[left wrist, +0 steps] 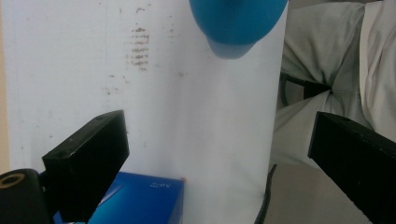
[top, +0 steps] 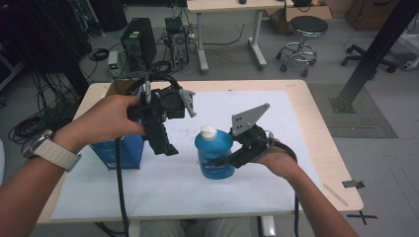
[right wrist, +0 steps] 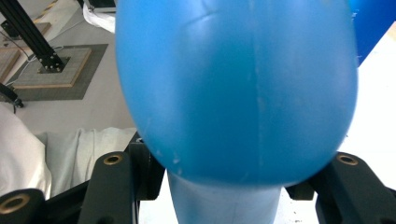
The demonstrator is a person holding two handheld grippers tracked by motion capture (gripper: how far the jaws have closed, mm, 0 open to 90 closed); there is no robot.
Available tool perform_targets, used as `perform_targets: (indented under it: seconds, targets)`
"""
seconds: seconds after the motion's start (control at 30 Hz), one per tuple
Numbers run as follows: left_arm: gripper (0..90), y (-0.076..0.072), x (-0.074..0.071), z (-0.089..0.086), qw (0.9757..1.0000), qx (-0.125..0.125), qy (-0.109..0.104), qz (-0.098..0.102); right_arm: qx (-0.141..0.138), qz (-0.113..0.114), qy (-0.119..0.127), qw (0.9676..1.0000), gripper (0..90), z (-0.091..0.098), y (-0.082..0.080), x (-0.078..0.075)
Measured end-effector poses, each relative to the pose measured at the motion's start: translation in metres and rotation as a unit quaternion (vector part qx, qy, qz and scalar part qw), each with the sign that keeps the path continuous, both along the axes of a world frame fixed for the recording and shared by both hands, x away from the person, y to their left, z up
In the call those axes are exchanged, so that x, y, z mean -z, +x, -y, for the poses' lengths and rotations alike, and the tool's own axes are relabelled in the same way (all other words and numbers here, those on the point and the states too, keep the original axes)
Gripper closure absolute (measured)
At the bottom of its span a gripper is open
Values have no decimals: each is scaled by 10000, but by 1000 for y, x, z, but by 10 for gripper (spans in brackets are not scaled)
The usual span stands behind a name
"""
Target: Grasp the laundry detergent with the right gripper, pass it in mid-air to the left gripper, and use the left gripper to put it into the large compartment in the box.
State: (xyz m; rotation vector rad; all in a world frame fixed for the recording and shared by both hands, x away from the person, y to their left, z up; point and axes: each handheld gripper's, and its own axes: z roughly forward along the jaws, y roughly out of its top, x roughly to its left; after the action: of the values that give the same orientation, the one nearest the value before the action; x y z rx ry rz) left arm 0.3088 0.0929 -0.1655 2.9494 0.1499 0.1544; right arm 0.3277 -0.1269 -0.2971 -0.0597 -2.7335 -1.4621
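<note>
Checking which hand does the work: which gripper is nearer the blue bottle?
Right. The right gripper is clamped on the blue bottle; the left gripper, jaws open, hangs apart beside it.

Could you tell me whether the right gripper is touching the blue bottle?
Touching: the right gripper view shows the right gripper clamped on the blue bottle.

A blue bottle (right wrist: 236, 88) is seen clamped between the two black jaws of the right gripper (right wrist: 224, 186), with grey floor, a black frame post (right wrist: 30, 35) and pale cloth (right wrist: 70, 154) visible at the left.
</note>
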Motion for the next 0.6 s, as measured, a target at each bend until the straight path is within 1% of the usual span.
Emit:
perform_targets:
  seconds: [0.2,0.3,0.6]
  targets:
    - [57,2,0,5,10000,15,17,-4,-92,7,-29,10000,436,-6,1,0]
    - [56,2,0,10,10000,77,34,-37,-117,12,-39,9999,436,-8,2,0]
    - [56,3,-4,18,9998,163,1,-85,-235,33,-42,9997,436,-15,3,0]
